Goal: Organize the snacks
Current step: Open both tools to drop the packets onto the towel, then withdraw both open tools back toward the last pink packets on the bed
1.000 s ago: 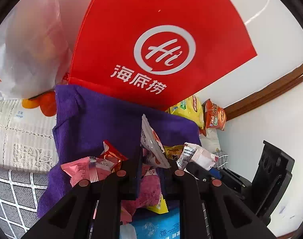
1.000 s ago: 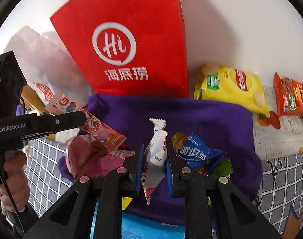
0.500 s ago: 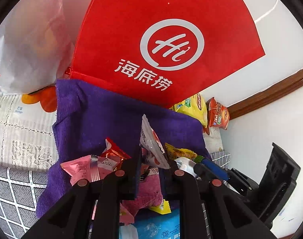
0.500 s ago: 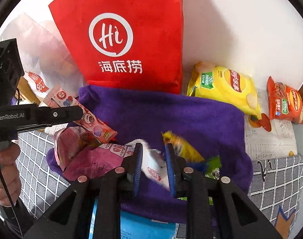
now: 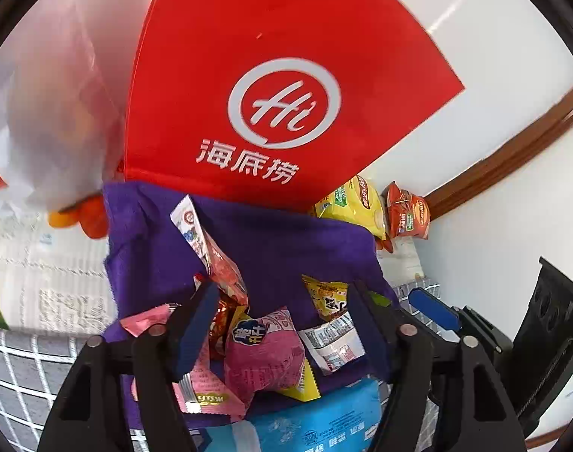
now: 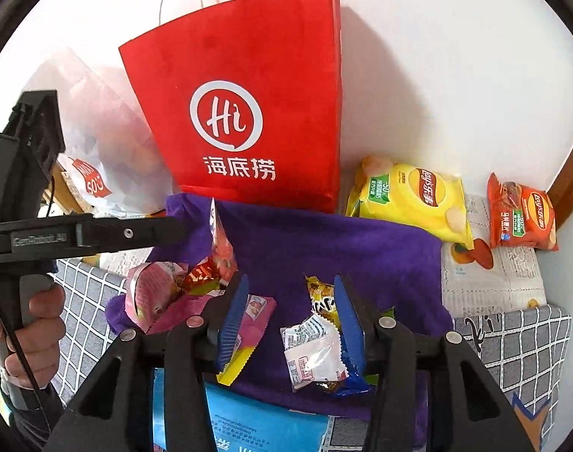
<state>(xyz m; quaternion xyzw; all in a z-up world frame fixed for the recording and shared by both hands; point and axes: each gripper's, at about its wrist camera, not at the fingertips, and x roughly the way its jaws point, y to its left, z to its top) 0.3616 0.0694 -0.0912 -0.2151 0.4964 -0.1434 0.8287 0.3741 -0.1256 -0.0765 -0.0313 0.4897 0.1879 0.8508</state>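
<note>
While the small snack packets [image 6: 196,293] are lying heaped on the purple cloth [image 6: 324,241], both tools are letting go over them. The white packet [image 6: 313,350] is lying loose on the cloth toward its near edge, between the pads of the right gripper [image 6: 290,324], whose jaws are opening and no longer pressing on it; it looks freshly dropped there to join the pile. The left gripper [image 5: 282,324] is hanging over the pink packet [image 5: 264,350] and its neighbours toward the cloth's near left corner, its jaws also opening, with packets under the gap but nothing clamped. A long red-and-white packet [image 5: 207,248] is leaning against the heap, tipped up. Gathering everything on the cloth seems to be the purpose, since the red paper bag [image 6: 241,113] is standing at the cloth's far edge against the wall, and the yellow chip bag [image 6: 414,199] and the orange chip bag [image 6: 523,218] are lying off the cloth beyond its far right corner, not yet collected. Both grippers are pointing steeply downward, side by side; in the right wrist view a hand [image 6: 30,335] is gripping the left tool's handle.
</note>
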